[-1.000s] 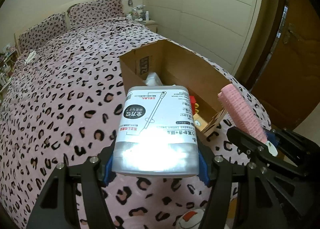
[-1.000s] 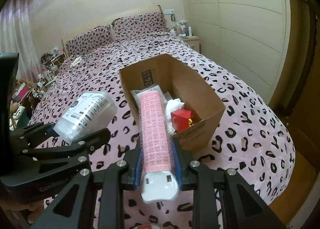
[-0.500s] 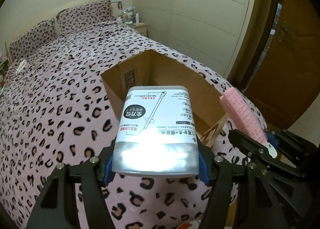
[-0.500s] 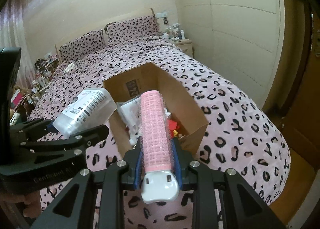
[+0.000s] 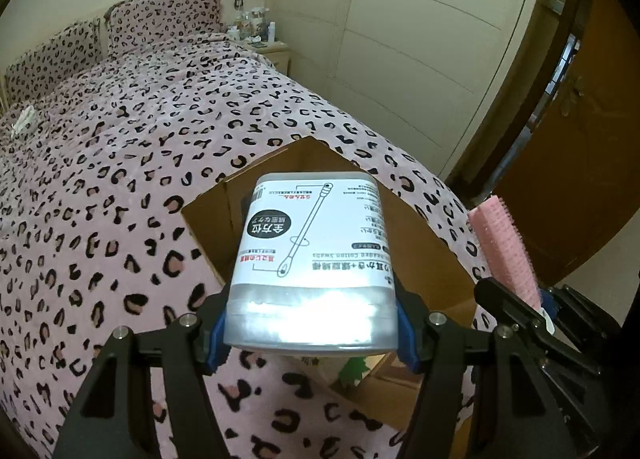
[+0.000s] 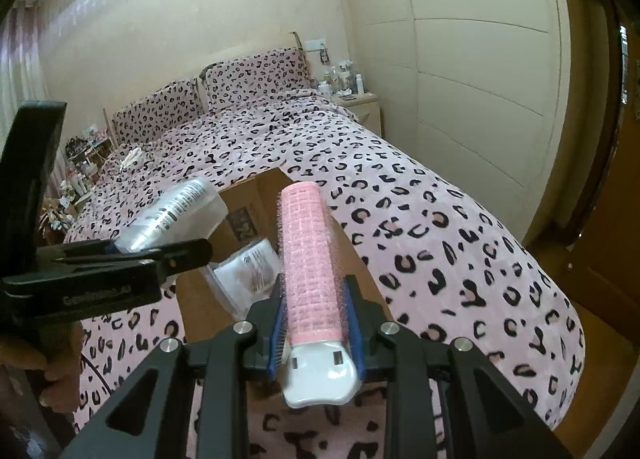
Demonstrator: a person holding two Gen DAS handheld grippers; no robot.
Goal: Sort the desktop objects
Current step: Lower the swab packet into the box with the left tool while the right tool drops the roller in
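Over the box point(image 5: 424, 243) on the bed point(image 5: 120, 163), you now have both loads much closer than a second ago. Then the box sat well ahead of your fingers, its inside open to both cameras, with a red thing and white packets showing. Now the swab tub point(image 5: 316, 259) in your left gripper point(image 5: 312, 335) covers most of the box mouth in the left view, and the roller point(image 6: 308, 267) in your right gripper point(image 6: 316, 323) lies over the box's right wall in the right view. Both hands have carried forward together; neither grip has changed.

Your left fingers point(image 5: 218, 333) are clenched on the tub's lower end, one on each side, and the tub juts forward beyond them. Your right fingers point(image 6: 354, 323) are clamped as tight as they go on the roller just above its white cap, and the pink bristled body points forward beyond them. From the right view the left gripper point(image 6: 120, 263) holds the tub point(image 6: 176, 215) at the box's left rim point(image 6: 240, 195), beside the roller and apart from it. A white packet point(image 6: 248, 271) lies inside the box between the two loads.

For the task, I judge this as the end of the carry: both things hang above or at the box edge, so dropping them in looks like the next step. Neither is inside yet. How high they hang above the box floor I cannot tell, since the loads hide most of it. The tub is bulky and sits near the left wall, so it could catch the rim if you let go there; ease it a little toward the box's middle first.
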